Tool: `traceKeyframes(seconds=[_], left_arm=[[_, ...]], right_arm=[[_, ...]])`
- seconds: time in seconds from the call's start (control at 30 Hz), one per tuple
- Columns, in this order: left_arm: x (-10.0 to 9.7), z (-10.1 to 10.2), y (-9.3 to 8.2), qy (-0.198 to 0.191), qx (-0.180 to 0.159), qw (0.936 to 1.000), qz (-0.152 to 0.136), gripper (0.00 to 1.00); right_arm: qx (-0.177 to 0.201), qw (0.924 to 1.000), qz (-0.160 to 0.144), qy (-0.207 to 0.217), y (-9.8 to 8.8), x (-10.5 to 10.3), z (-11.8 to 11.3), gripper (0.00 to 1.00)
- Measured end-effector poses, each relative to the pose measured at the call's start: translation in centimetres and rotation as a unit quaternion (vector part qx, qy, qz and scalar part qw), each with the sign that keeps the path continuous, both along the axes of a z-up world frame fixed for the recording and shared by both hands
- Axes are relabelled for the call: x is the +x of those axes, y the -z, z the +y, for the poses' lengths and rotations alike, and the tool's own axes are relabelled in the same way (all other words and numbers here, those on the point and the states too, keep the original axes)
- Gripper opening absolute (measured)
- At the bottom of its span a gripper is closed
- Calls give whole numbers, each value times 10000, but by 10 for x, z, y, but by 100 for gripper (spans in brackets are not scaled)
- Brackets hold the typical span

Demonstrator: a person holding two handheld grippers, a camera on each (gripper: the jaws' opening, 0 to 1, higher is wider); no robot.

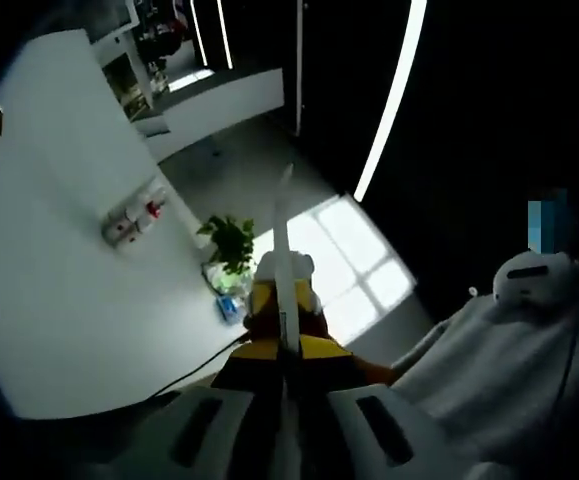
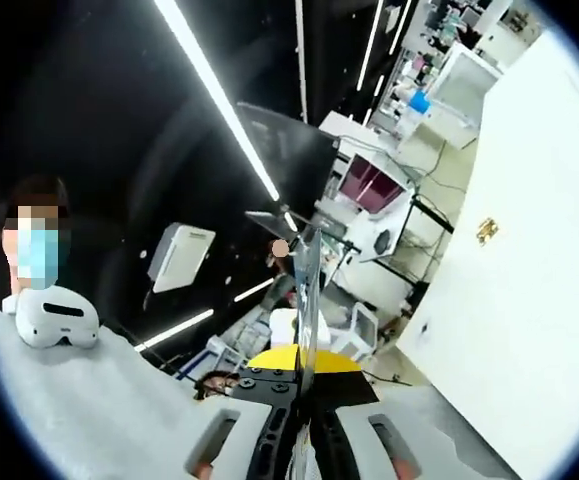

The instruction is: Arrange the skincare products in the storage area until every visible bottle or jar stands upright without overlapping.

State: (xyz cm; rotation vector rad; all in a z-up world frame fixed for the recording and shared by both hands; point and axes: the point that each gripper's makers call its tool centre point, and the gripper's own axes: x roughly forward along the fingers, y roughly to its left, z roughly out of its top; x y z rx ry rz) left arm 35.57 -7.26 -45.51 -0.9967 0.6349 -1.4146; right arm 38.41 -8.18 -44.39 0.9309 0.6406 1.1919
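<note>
My left gripper [image 1: 285, 190] points up toward a dark ceiling, its two jaws pressed together into one thin pale blade with nothing between them. My right gripper [image 2: 306, 245] is also tilted upward, jaws closed flat against each other and holding nothing. A person in grey clothing [image 1: 499, 370] sits close on the right of the left gripper view, with a white headset [image 1: 534, 278] resting on them. The same headset [image 2: 57, 316] lies on the grey cloth [image 2: 89, 400] at the left of the right gripper view.
A white wall [image 1: 59, 280] carries sockets [image 1: 134, 220], and a small green plant [image 1: 231, 240] stands near it. Long ceiling light strips [image 1: 389, 100] [image 2: 219, 100] cross the dark ceiling. A white door panel [image 2: 529, 280] and cluttered desks [image 2: 369, 190] are on the right.
</note>
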Motion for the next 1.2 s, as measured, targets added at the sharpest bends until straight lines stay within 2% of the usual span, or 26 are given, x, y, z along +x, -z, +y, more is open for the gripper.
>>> traceKeyframes(seconds=[0.2,0.27,0.3,0.37,0.43,0.5,0.53,0.57,0.6,0.63,0.77,0.8,0.83,0.9,0.93,1.0,1.03,1.07,1.2], left_arm=[[5,5,-1,-103,-100,9998,100,0],[13,10,-6,-280,-286,9990,203,1],[18,13,-10,-408,-418,9977,345,2],[18,15,-11,-408,-475,9973,387,0],[15,14,-12,-384,-487,9978,222,0],[15,14,-15,-397,-513,9976,226,0],[15,15,-16,-394,-577,9972,280,0],[15,15,-18,-373,-613,9971,263,0],[16,18,-19,-450,-637,9968,179,0],[17,18,-19,-475,-643,9966,175,0],[30,26,-18,-802,-727,9936,312,0],[31,27,-18,-818,-754,9933,327,0],[40,35,-21,-1101,-895,9892,371,0],[47,42,-23,-1332,-994,9851,441,0],[48,44,-22,-1396,-997,9841,467,0],[50,44,-20,-1454,-969,9832,524,0],[50,43,-21,-1454,-982,9830,533,0],[50,41,-20,-1484,-919,9834,497,0],[51,38,-19,-1497,-935,9824,616,0]], right_arm=[[87,9998,162,-41,2,-2,-1,0],[88,9997,211,-101,3,-4,-2,0],[66,9996,234,-129,4,-5,-3,0],[135,9994,257,-168,3,-8,-2,0],[206,9992,288,-189,1,-10,-2,0],[319,9986,355,-207,-1,-11,-1,0],[432,9979,437,-196,-2,-10,-1,0],[478,9975,476,-205,-3,-10,0,0],[672,9955,639,-190,-4,-9,1,0],[682,9955,636,-179,-4,-9,1,0],[563,9982,71,207,-3,-1,5,0],[516,9985,110,163,-2,-4,8,0],[489,9987,104,138,-1,-5,10,2],[326,9994,102,113,7,-7,12,15],[256,9995,70,141,9,-7,13,17],[186,9996,-34,185,12,-8,11,2],[212,9996,-21,187,14,-8,9,0],[287,9990,198,284,14,-6,9,0],[370,9986,165,335,10,-5,6,0]])
